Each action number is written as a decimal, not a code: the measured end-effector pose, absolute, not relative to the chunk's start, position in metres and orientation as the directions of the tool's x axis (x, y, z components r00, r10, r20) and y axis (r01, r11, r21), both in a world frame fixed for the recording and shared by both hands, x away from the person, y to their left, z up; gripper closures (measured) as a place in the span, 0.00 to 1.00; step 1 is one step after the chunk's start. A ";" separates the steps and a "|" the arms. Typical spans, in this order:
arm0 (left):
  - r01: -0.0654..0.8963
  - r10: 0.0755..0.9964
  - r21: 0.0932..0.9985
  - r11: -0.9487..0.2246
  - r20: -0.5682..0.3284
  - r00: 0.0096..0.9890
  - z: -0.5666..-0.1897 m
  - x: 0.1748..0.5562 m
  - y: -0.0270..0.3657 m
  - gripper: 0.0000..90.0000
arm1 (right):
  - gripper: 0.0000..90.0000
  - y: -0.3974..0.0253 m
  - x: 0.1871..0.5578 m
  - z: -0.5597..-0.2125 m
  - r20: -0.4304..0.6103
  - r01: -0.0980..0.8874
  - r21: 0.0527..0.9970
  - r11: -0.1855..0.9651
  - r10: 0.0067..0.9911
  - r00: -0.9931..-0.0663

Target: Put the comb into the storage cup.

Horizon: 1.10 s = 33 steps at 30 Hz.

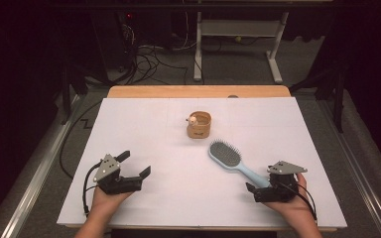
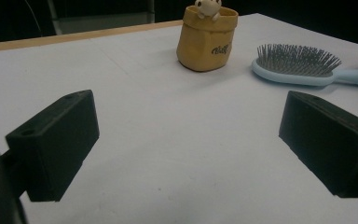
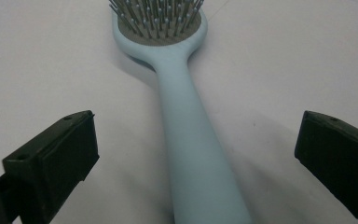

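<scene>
Right hand-held gripper (image 1: 256, 187) sits low at the near right of the counter (image 1: 144, 129), jaws spread wide and holding nothing, with the brush (image 1: 230, 159) handle running between them; in the right gripper view the handle (image 3: 193, 154) lies centred, clear of both jaws. Brush lies flat, bristles up, head toward the pouch (image 1: 199, 125), which stands near it but apart. Left hand-held gripper (image 1: 138, 163) rests at the near left, also wide open and empty, well apart from both things. Risks, as judged: the handle is smooth and rounded, so a grip at its very end could let the head droop or the brush twist in the jaws on lifting. Closing off-centre would push the handle sideways and spin the brush on the counter. A forward shove could drive the head into the pouch and tip it.
</scene>
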<state>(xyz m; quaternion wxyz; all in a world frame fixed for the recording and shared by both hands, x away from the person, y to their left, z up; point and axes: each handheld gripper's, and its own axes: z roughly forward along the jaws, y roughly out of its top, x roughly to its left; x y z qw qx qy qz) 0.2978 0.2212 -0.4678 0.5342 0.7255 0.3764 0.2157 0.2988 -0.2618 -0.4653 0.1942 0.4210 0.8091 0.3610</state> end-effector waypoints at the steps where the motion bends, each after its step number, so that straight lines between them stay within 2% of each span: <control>1: 0.318 0.775 0.937 -0.147 -0.091 0.625 -0.468 0.298 0.221 0.05 | 0.00 -0.261 0.300 -0.465 -0.018 0.535 0.750 0.390 0.820 -0.573; 5: 0.317 0.778 0.937 -0.148 -0.087 0.623 -0.470 0.299 0.220 0.02 | 0.00 -0.258 0.302 -0.462 -0.024 0.524 0.755 0.393 0.817 -0.577; 21: 0.320 0.776 0.936 -0.148 -0.091 0.624 -0.470 0.298 0.221 0.01 | 0.00 -0.242 0.321 -0.444 -0.018 0.508 0.769 0.389 0.807 -0.591; 33: 0.310 0.765 0.940 -0.145 -0.092 0.638 -0.469 0.298 0.221 0.00 | 0.00 -0.229 0.342 -0.436 -0.034 0.543 0.715 0.440 0.798 -0.602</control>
